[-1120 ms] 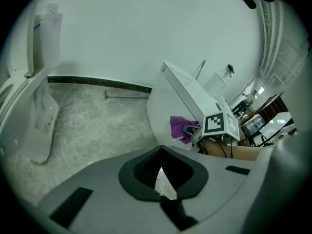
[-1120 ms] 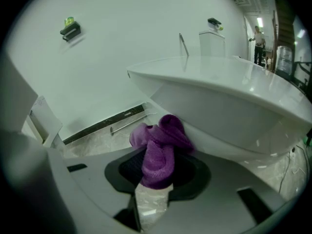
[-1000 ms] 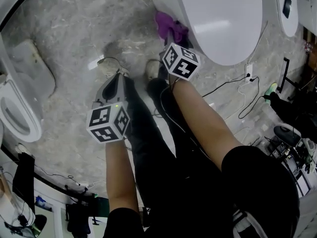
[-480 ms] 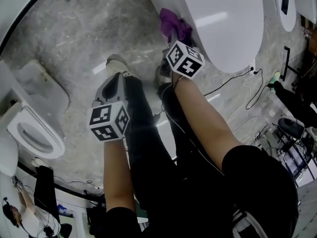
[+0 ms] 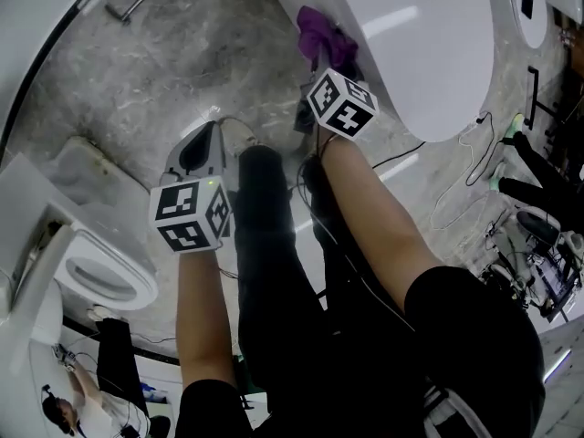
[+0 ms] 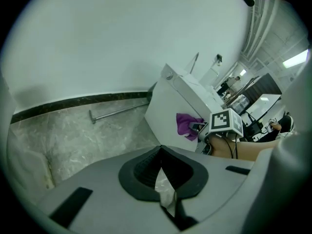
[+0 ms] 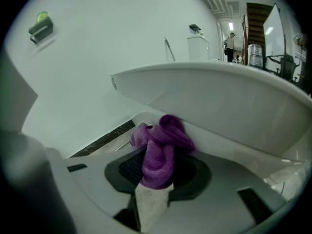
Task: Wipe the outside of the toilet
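The white toilet [image 5: 411, 44] fills the top right of the head view, lid down. A purple cloth [image 5: 324, 36] is pressed against its outer side, below the rim. My right gripper [image 5: 317, 64] is shut on that cloth [image 7: 161, 150], which bunches up against the bowl's side [image 7: 229, 106] in the right gripper view. My left gripper [image 5: 210, 130] hangs over the marble floor to the left of the toilet, shut with nothing in it [image 6: 161, 152]. From the left gripper view I see the toilet's side [image 6: 170, 106], the cloth [image 6: 186, 125] and the right gripper's marker cube [image 6: 225, 123].
A second toilet [image 5: 100, 276] stands at the lower left. A metal bar [image 6: 117, 111] lies on the floor by the wall. Cables [image 5: 456, 167] trail across the floor at the right, near equipment [image 5: 534, 245]. The person's legs and shoes [image 5: 265, 208] stand between the grippers.
The right gripper has slid the purple cloth a little further along the toilet's side. The left gripper has drifted slightly left and stays shut. The head view has tilted.
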Tool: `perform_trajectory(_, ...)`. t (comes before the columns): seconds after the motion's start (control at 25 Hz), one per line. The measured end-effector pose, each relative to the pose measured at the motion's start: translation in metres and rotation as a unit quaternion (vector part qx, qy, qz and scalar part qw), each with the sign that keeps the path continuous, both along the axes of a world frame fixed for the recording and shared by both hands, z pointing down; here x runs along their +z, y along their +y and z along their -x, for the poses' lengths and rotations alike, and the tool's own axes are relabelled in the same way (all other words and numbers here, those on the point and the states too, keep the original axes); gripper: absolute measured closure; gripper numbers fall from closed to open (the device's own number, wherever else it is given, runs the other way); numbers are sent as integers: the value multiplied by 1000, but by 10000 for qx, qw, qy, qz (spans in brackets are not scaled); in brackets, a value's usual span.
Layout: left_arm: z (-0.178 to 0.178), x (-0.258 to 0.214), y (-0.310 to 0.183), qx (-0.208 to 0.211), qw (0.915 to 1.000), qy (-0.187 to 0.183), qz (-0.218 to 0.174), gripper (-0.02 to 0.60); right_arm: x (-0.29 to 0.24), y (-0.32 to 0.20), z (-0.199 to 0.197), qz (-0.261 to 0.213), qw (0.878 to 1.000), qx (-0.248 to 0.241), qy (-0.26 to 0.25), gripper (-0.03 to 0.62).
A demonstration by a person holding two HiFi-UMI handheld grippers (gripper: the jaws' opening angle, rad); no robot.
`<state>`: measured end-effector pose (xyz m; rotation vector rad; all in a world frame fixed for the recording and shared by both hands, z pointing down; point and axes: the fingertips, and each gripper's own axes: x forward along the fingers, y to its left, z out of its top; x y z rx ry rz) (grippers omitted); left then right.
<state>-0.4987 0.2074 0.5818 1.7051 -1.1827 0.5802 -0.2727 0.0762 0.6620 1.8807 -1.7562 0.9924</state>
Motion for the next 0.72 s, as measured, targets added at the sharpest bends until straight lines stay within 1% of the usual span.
perform_trajectory(0.08, 3, 3, -11, 84, 10000, 4, 35, 572, 2, -7, 5, 32, 10000, 64, -58, 482)
perform_trajectory(0.36, 14, 7, -49, 172, 9998, 37, 18, 572, 4, -37, 23, 15, 9991, 366, -220, 483)
perform_trajectory(0.44, 16, 7, -63, 183, 9998, 65, -24, 572, 3, -49, 31, -22, 9989, 382, -269, 483)
perform_trajectory(0.56, 18, 3, -73, 220, 9996, 160, 1, 572, 6, -60, 41, 60, 9990, 351, -255, 482)
perform_trajectory(0.72, 26, 4, -86, 247, 9996, 101, -6, 572, 10, -82, 56, 100, 9992, 269, -289, 482)
